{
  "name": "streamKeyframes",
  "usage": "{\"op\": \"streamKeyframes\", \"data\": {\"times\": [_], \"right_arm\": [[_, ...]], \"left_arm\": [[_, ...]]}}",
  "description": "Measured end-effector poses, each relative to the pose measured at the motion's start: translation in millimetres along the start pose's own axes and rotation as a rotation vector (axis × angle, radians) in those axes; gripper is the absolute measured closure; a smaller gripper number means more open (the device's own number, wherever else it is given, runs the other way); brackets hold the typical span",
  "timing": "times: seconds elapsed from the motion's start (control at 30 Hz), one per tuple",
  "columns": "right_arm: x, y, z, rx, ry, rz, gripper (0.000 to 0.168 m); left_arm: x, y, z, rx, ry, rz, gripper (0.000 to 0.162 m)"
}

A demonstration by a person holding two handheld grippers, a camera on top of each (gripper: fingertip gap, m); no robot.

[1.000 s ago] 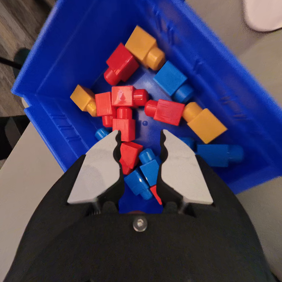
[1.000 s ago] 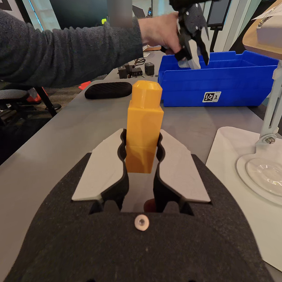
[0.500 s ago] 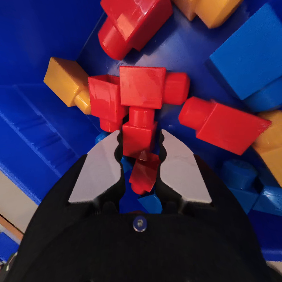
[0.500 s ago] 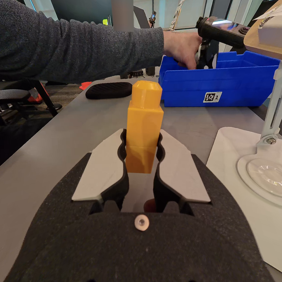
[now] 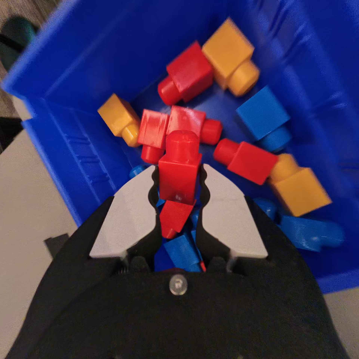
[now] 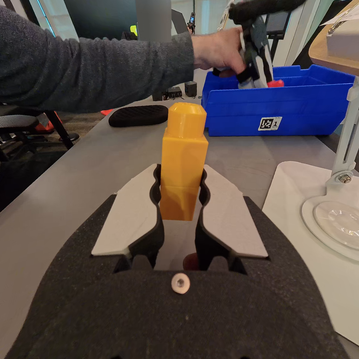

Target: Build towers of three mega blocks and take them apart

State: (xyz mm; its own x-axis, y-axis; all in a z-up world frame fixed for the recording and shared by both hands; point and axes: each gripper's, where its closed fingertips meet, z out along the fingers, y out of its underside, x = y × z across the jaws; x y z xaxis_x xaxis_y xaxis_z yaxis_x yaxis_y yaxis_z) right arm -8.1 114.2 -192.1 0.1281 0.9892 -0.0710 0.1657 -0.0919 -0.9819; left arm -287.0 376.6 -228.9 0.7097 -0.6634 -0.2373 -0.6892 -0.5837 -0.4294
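Red block [image 5: 177, 175] clamped in left hand-held gripper [image 5: 178, 171] above blue bin [image 5: 81, 81]; right hand-held gripper [image 6: 179, 174] grips two-block orange tower [image 6: 183, 165] on surface [image 6: 97, 174].

Red block [image 5: 177, 175] held stud-forward over bin; two orange blocks [image 6: 182, 171] stacked upright on table.

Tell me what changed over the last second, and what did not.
The left gripper went down into the blue bin, closed on a red block and has now lifted it clear of the pile; in the right wrist view it shows at the bin's rim. The right gripper stayed shut on the two-block orange stack standing on the table.
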Motion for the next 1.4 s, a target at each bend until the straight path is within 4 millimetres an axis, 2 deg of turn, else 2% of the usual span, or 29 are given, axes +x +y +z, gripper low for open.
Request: {"op": "streamKeyframes", "data": {"times": [0.03,0.17,0.3,0.43,0.57,0.7,0.87,1.0,1.27,1.4], "right_arm": [[0.3,0.0,0.0,0.0,0.002,0.001,0.132],[1.5,0.1,0.1,-0.001,0.009,0.005,0.132],[3.7,-0.4,-0.2,0.003,0.021,0.014,0.132],[5.6,-2.6,-2.4,0.023,0.024,0.031,0.132],[8.0,-5.6,-5.5,0.05,0.025,0.053,0.132],[9.3,-7.3,-7.4,0.067,0.024,0.067,0.132],[10.0,-7.7,-7.9,0.072,0.022,0.074,0.132],[11.2,-8.4,-8.7,0.079,0.023,0.083,0.132],[12.1,-9.8,-10.3,0.092,0.023,0.088,0.132],[11.1,-10.0,-10.2,0.093,0.022,0.079,0.132]], "left_arm": [[5.3,-8.4,-12.4,0.087,0.027,-0.036,0.123],[35.6,-35.6,-71.6,0.407,0.118,-0.131,0.123],[92.8,-61.9,-131.9,0.706,0.243,-0.167,0.123],[167.3,-88.8,-167.3,0.893,0.387,-0.146,0.123],[235.8,-113.0,-187.9,1.041,0.532,-0.107,0.123],[280.4,-131.5,-192.0,1.131,0.693,-0.123,0.123],[306.7,-141.5,-201.9,1.207,0.817,-0.109,0.124],[329.0,-142.6,-197.6,1.185,0.833,-0.047,0.123],[340.3,-137.9,-190.3,1.183,0.858,-0.02,0.124],[343.4,-137.4,-176.2,1.145,0.864,-0.038,0.124]]}}
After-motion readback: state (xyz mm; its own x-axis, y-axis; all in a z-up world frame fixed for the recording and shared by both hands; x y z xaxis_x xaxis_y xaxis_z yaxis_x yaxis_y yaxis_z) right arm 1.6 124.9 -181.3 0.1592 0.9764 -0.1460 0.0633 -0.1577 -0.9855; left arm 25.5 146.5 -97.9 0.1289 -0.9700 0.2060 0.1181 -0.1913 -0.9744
